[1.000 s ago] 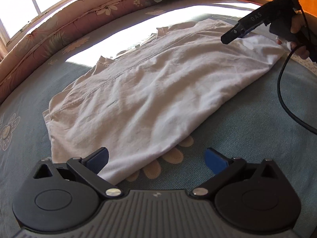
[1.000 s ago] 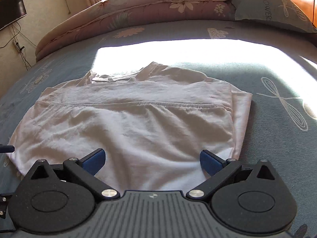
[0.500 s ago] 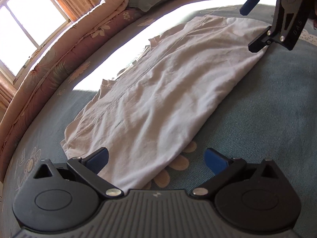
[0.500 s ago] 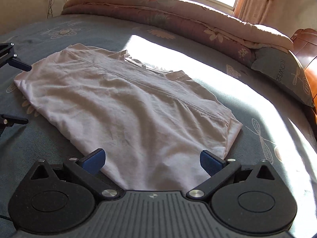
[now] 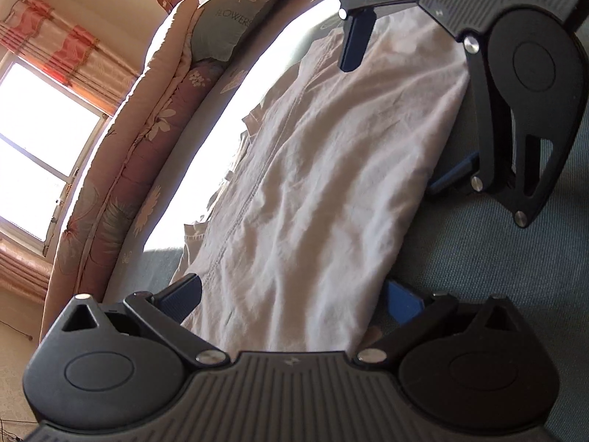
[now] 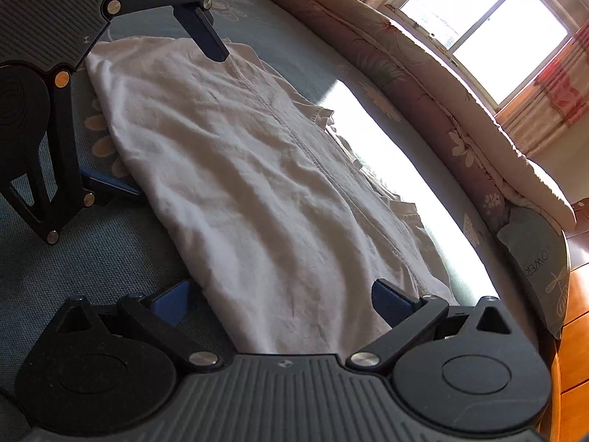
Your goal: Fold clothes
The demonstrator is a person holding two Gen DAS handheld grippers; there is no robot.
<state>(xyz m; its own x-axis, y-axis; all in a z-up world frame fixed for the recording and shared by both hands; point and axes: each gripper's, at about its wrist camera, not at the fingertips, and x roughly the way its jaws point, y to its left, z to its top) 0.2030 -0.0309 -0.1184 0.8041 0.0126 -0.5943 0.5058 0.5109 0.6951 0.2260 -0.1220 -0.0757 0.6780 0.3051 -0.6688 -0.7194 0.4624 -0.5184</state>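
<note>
Fingers (image 5: 184, 296) of both grippers straddle opposite shirt (image 5: 313, 191) ends.

Both my grippers now low at opposite short ends of folded white garment (image 5: 316, 191), facing each other. Second ago left gripper (image 5: 294, 298) sat near garment's corner, right gripper (image 6: 283, 294) at its long edge. Now each straddles its end, jaws spread wide, one blue finger on either side of cloth. Garment itself unmoved.
</note>
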